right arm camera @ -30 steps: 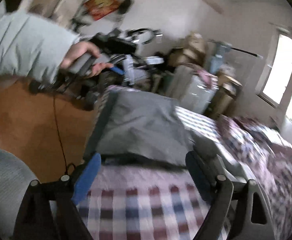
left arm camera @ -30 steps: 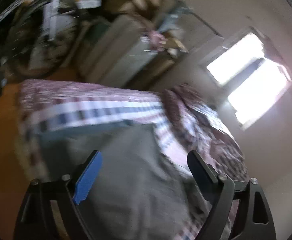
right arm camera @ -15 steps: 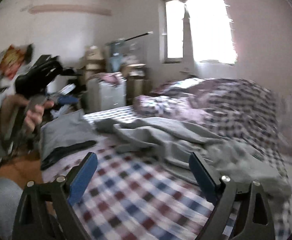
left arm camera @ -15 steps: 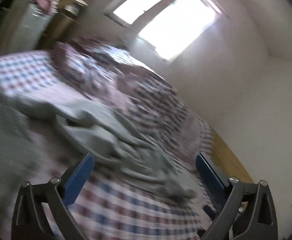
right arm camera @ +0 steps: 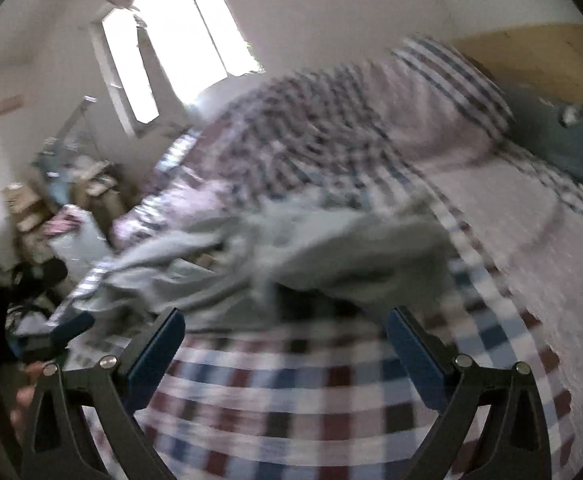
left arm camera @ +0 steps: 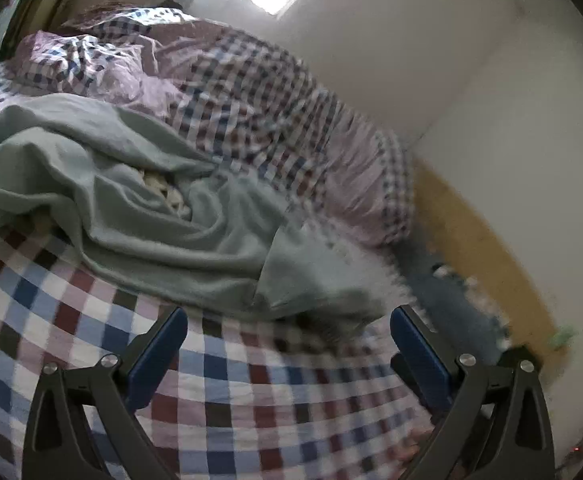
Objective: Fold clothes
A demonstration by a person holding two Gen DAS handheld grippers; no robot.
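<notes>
Both grippers wide, nothing between pads: left gripper [left arm camera: 287, 344] steady at full spread, right gripper [right arm camera: 285, 340] jaws opening the last bit. Grey-green garment [left arm camera: 139, 216] lies crumpled on the checked bedsheet [left arm camera: 251, 400], just ahead of both. Its shape is unreadable: folds bury it, left edge cropped. Right wrist view is motion-smeared; a hand at its lower-left edge is barely visible.

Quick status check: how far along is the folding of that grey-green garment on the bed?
Done: nothing visible; the grey-green garment lies crumpled in a heap on the checked bedspread. In hand: nothing. The left gripper is open with only bedspread between its fingers; the right gripper has its jaws opening, also empty, facing the heap. Left: grasp the garment, spread it flat, then make every fold.
</notes>
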